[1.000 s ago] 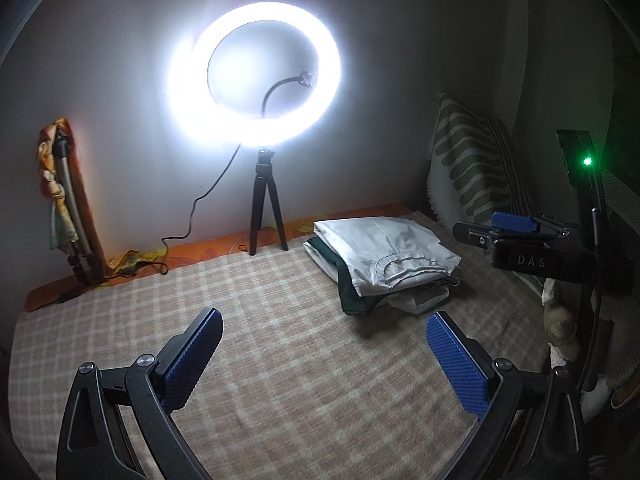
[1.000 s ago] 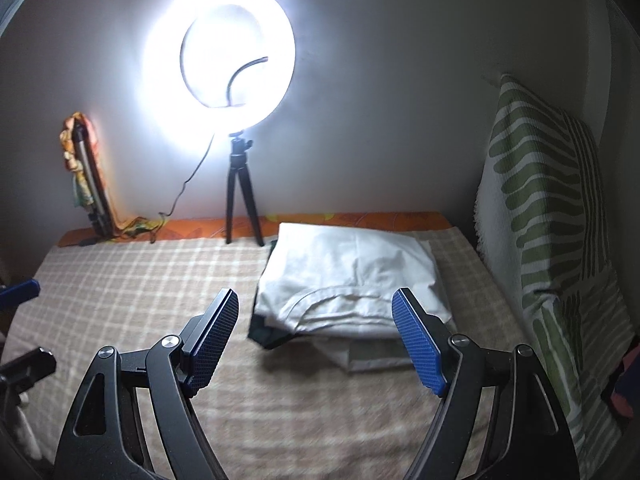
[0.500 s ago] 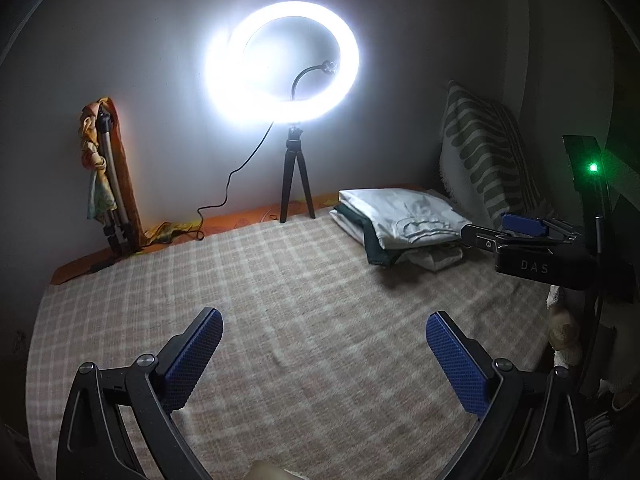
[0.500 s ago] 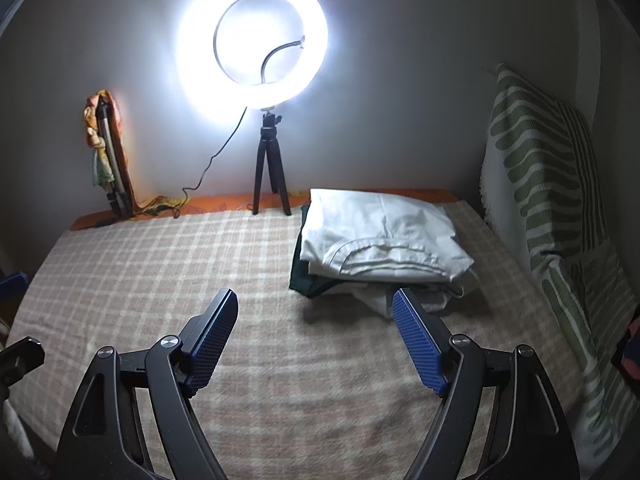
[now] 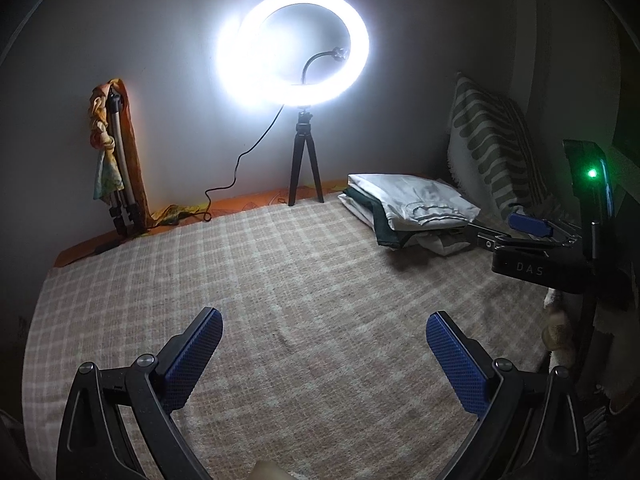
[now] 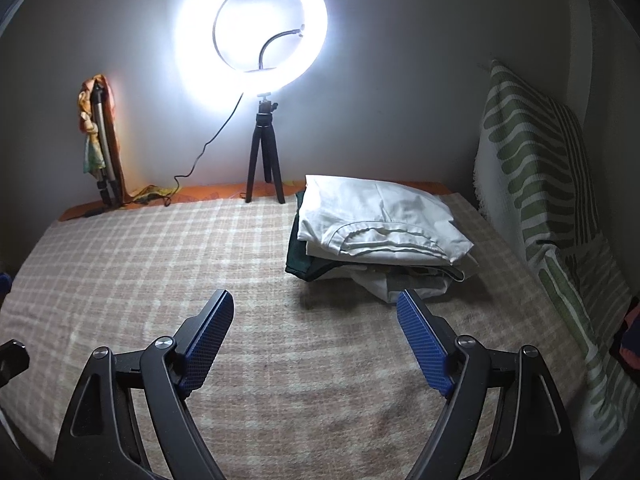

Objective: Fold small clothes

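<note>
A stack of folded clothes [image 6: 372, 220] lies at the far right of the bed, a white garment on top and a dark green one [image 6: 300, 256] under it. In the left wrist view the stack [image 5: 416, 200] is far off to the right. My left gripper [image 5: 323, 316] hangs open over the bare checked blanket [image 5: 280, 272], with nothing between its blue pads. My right gripper [image 6: 315, 295] is short of the stack's near edge; its jaws are opening and nothing is between them. From the left wrist view, the right gripper [image 5: 528, 224] shows beside the stack.
A lit ring light [image 6: 256, 20] on a small black tripod [image 6: 264, 160] stands at the wall, its cable trailing left. A folded stand draped with coloured cloth [image 6: 98, 136] leans in the left corner. A green-striped pillow [image 6: 540, 168] lines the right edge.
Both grippers have drawn back and down from the stack, which now looks smaller and farther. The right jaws stand slightly wider than before.
</note>
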`<state>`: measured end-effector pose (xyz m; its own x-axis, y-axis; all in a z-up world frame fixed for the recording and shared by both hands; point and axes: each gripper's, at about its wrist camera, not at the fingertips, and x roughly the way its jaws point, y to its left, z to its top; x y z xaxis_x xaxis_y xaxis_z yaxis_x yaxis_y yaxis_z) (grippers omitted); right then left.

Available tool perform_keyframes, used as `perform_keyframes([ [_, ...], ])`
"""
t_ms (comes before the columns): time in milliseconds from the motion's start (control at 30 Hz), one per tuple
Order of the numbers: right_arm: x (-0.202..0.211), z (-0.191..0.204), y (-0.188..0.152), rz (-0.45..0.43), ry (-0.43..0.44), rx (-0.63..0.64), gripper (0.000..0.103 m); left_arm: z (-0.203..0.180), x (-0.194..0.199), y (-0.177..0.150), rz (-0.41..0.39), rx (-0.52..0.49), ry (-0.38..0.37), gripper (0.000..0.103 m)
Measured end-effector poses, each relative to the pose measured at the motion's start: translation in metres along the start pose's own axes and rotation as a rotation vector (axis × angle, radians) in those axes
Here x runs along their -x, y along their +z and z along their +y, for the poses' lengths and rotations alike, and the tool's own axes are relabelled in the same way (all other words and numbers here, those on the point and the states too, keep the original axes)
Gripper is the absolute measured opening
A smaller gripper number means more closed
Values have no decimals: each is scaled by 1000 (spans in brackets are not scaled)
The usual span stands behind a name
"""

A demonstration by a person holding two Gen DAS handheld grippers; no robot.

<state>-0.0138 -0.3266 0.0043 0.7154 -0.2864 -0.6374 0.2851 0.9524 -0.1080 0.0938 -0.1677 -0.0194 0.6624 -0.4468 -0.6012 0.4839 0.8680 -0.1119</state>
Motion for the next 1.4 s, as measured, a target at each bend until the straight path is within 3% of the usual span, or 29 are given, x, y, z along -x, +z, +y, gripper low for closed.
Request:
perform_keyframes([
  [1400, -15, 4, -4, 18, -2, 11, 84, 11, 0, -3, 4, -6, 31, 103],
])
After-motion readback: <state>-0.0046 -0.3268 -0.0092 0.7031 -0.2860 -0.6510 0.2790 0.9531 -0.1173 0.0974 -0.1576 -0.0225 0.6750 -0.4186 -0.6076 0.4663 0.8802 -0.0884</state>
